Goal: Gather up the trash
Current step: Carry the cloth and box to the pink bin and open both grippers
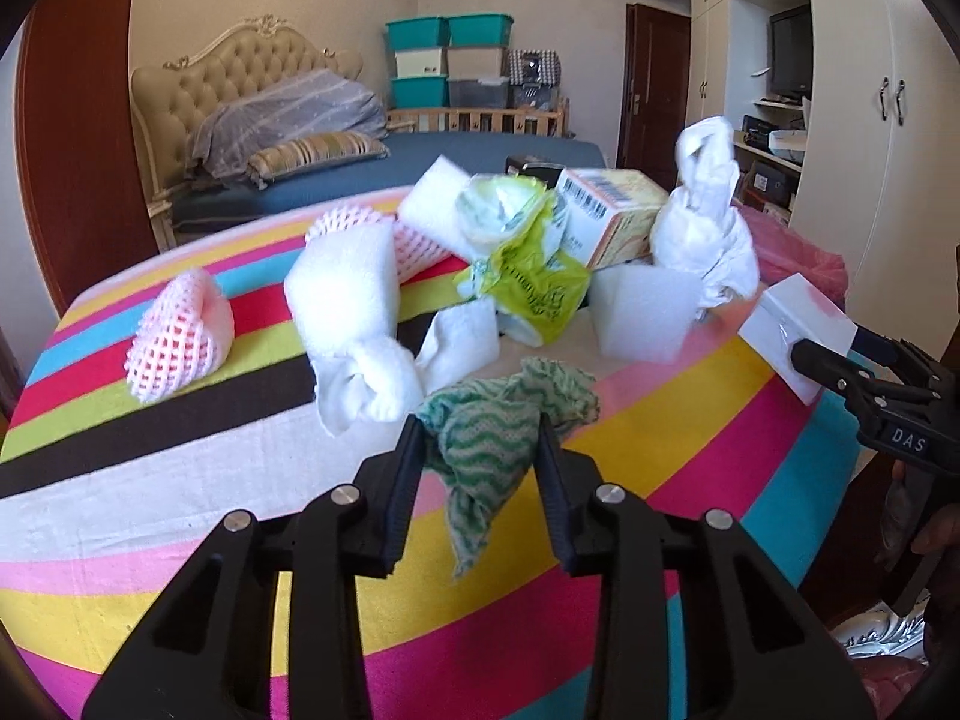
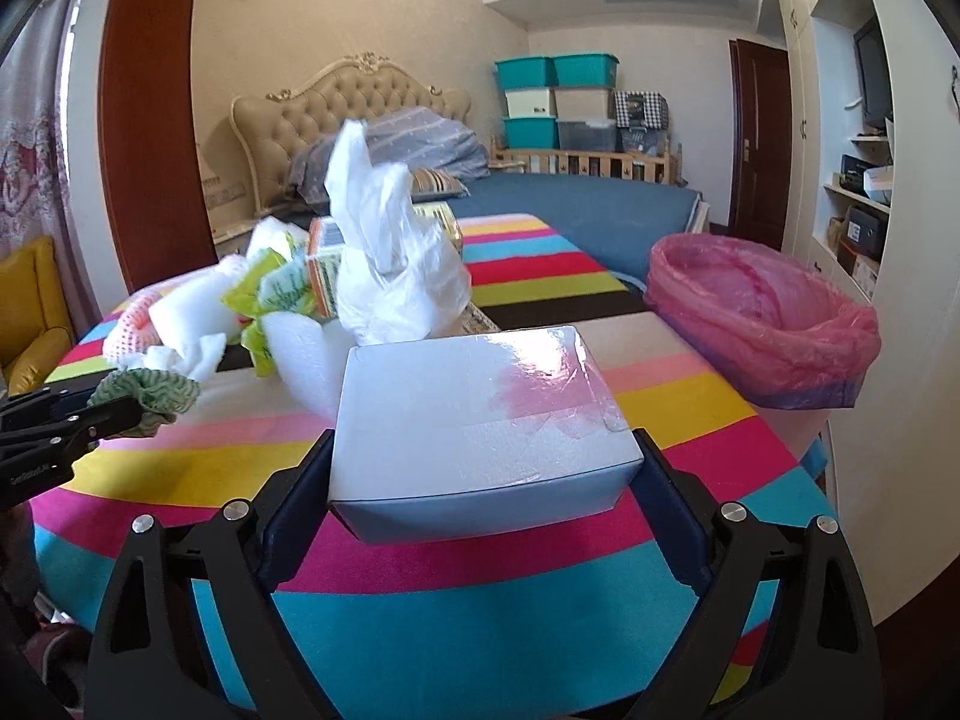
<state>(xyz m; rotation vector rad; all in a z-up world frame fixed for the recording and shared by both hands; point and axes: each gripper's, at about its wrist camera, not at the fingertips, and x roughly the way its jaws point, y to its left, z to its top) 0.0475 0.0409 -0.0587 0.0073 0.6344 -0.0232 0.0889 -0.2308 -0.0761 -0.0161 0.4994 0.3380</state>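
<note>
My left gripper (image 1: 480, 426) is shut on a crumpled green patterned cloth (image 1: 498, 420), which hangs between its fingers above the striped tablecloth (image 1: 150, 480). At the right edge of that view, and filling the right wrist view, my right gripper (image 2: 485, 444) is shut on a white box (image 2: 480, 420) with its jaws wide on the box's two sides. A bin with a pink liner (image 2: 762, 324) stands at the table's right side, beyond the box. The left gripper (image 2: 108, 414) with the cloth shows at the left of the right wrist view.
A pile of trash lies mid-table: a pink foam net (image 1: 180, 336), white foam wrap (image 1: 348, 300), a yellow-green wrapper (image 1: 528, 282), a printed carton (image 1: 606, 210), a white plastic bag (image 1: 702, 228) and a white foam block (image 1: 642, 312). A bed lies behind.
</note>
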